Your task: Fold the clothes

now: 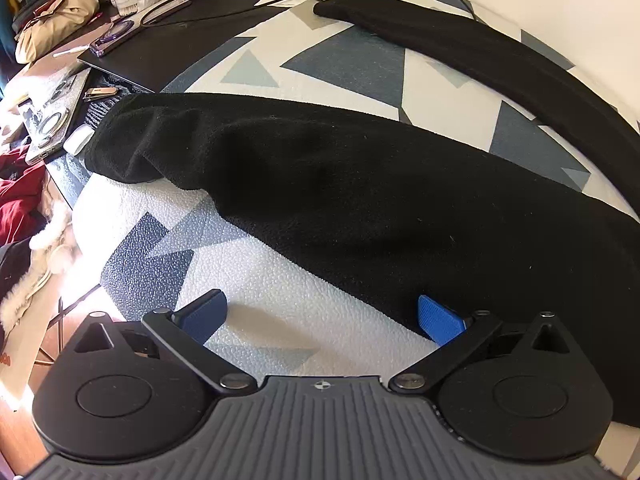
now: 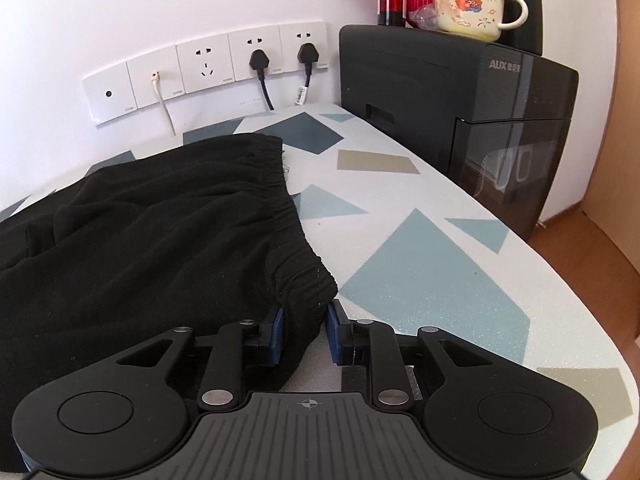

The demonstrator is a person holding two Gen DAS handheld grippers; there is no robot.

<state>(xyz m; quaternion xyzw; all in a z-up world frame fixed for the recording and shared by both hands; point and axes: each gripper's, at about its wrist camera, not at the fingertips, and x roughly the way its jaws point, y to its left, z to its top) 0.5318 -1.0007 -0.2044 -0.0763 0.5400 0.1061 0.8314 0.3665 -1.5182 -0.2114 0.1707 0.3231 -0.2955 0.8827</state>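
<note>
1. A pair of black fleece trousers (image 1: 360, 200) lies spread across the worktop (image 1: 280, 280), which is covered in a white cloth with grey and blue triangles.
2. One trouser leg (image 1: 480, 60) stretches away along the wall side, apart from the nearer leg; the nearer leg's end reaches the worktop's far left edge, close to a white earbud case (image 1: 78, 140).
3. The left hand-held gripper (image 1: 320, 320) hangs over the near edge of the trousers with its blue pads spread wide. The right pad (image 1: 438, 320) sits at the fabric's hem; the left pad is over bare cloth, and nothing is pinched.
4. The right hand-held gripper (image 2: 306, 332) has its blue pads drawn in on the near corner of the elastic waistband (image 2: 296, 232), with the gathered black fabric bunched between them.
5. Beyond the waistband, a black appliance (image 2: 460, 112) stands at the worktop's end with a cartoon mug (image 2: 468, 4) on top.
6. Phones (image 1: 56, 116) and cables clutter the far left.
</note>
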